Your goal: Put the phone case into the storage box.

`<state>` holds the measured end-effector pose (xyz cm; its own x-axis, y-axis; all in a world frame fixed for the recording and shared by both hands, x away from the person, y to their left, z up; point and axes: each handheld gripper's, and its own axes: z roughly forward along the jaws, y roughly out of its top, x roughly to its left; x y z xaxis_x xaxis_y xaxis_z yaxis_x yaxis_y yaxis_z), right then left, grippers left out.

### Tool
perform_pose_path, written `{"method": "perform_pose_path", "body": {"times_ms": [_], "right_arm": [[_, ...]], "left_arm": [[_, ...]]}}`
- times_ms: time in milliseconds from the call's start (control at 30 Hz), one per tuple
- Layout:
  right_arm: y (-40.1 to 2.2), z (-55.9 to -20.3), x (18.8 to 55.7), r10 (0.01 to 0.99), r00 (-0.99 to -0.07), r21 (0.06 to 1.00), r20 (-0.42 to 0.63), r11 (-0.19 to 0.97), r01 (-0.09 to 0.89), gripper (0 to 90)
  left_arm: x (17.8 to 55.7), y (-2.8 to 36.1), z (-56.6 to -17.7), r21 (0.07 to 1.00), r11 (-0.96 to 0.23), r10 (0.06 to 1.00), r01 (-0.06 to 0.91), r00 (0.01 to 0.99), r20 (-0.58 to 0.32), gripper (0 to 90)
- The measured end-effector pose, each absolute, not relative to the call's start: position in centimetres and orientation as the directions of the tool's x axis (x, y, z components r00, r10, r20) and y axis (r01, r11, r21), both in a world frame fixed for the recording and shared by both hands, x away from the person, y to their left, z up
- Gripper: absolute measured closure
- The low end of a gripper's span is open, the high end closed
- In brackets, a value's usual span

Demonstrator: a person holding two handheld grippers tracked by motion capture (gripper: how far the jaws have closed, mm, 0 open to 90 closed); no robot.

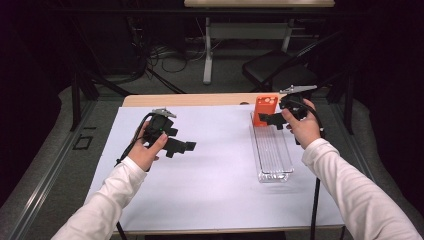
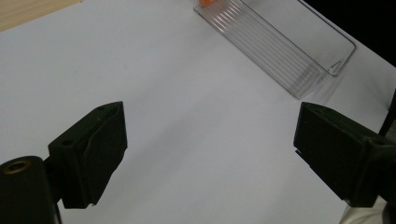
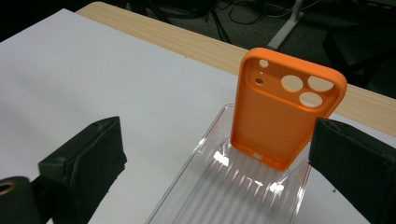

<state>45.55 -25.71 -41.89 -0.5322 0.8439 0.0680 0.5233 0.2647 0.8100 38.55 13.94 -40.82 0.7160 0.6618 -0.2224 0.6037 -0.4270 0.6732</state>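
Our right gripper (image 3: 215,163) has its jaws spread wide, holding nothing; the orange phone case (image 3: 280,112) stands upright just ahead of them, its lower end inside the far end of the clear ribbed tray (image 3: 224,186). That tray (image 1: 272,150) lies lengthwise near the right edge of the white sheet (image 1: 210,175), the case (image 1: 264,107) at its far end close to the table's wooden far edge (image 1: 190,99). Our left gripper (image 1: 187,146) hovers over the sheet's left half, jaws wide apart and empty, well apart from the tray.
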Motion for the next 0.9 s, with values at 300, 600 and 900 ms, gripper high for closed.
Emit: {"method": "perform_pose_path", "body": {"times_ms": [300,600,900], "right_arm": [[-26.0,-41.9,44.8,0.840,-0.531,0.807,0.111,0.235,0.541,5.1],[-25.8,-42.1,44.0,0.831,-0.545,0.807,0.110,0.245,0.537,5.8],[-24.4,-42.3,43.0,0.802,-0.588,0.805,0.104,0.279,0.524,6.4]], "left_arm": [[38.5,13.8,-40.8,0.680,-0.421,0.663,0.600,0.715,-0.222,9.8],[38.5,13.6,-40.8,0.679,-0.431,0.656,0.594,0.723,-0.216,9.8],[38.4,13.7,-40.9,0.680,-0.433,0.656,0.592,0.724,-0.212,9.8]]}}
